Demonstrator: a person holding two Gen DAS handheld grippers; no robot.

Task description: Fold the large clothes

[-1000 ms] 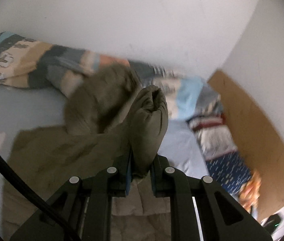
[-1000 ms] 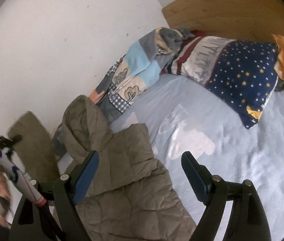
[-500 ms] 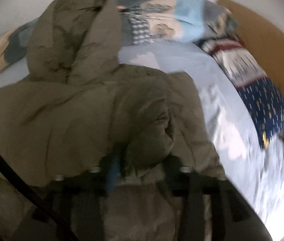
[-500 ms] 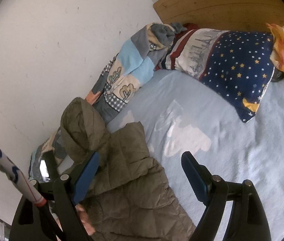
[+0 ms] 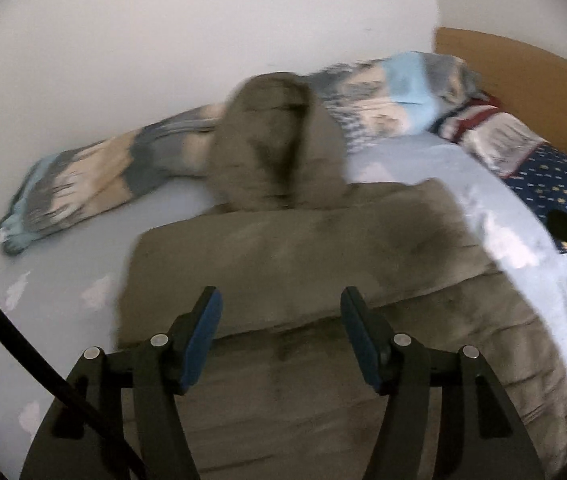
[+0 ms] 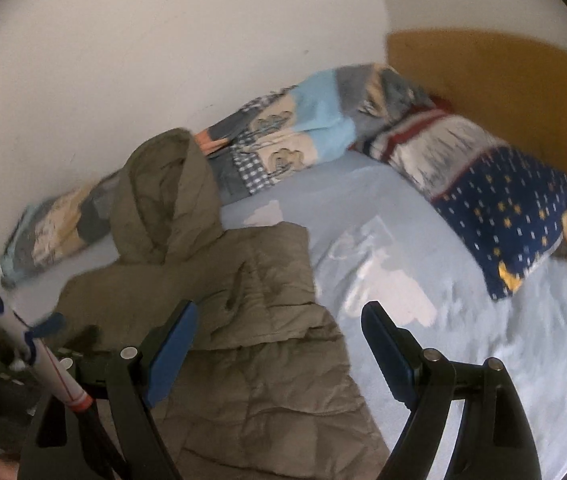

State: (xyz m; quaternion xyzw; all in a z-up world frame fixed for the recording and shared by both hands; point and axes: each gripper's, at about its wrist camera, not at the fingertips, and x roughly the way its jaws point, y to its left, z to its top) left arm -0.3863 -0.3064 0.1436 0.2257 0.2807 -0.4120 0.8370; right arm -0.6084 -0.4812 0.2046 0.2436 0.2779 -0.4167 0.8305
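Pale blue bedsheet [image 6: 423, 248] against a white wall carries the olive padded jacket [image 5: 303, 264], laid flat with its hood [image 5: 275, 152] pointing to the far side beside a patchwork blanket [image 6: 283, 136], and one sleeve appears folded across the body, which I judge to be a fold just set down. Left gripper [image 5: 279, 332] has just been opening, its jaws spread with nothing pinched, and hovers over the jacket's near middle. Right gripper [image 6: 279, 352] stands wide and empty over the jacket's right edge.
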